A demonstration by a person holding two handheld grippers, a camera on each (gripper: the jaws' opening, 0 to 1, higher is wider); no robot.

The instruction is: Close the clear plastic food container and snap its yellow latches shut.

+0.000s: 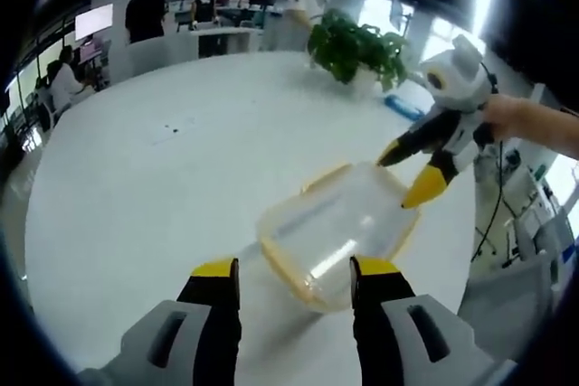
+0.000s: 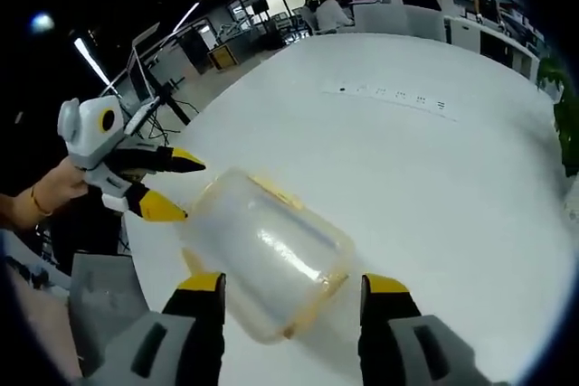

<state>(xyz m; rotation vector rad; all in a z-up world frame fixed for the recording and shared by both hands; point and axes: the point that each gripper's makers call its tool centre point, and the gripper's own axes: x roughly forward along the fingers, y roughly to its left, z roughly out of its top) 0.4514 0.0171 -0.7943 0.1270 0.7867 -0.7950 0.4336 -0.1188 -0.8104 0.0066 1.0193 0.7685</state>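
**Lid looks on, latches still to be snapped**

On my left side, my left gripper point(image 1: 294, 279) hangs with its jaws spread wide, holding nothing. The container point(image 1: 339, 228) lies on the white table point(image 1: 163, 178) just beyond those tips, its near end between them but not touched. In the right gripper view this gripper point(image 2: 181, 187) comes in from the left, its yellow tips parted and close beside the container's far end; I cannot tell whether they touch it.

In the middle, the lid seems to sit on the box, with the yellow rim point(image 1: 298, 282) running round it. I judge the closing part done or nearly so. Whether any latch point(image 2: 276, 194) is snapped down I cannot tell; the yellow pieces are too blurred.

On my right side, my right gripper point(image 2: 294, 287) is also spread, empty, its tips either side of the container's point(image 2: 262, 255) near end. In the left gripper view it point(image 1: 412, 174) reaches in from the right, tips open at the far corner.

What remains, as I read it, is pressing each latch home.
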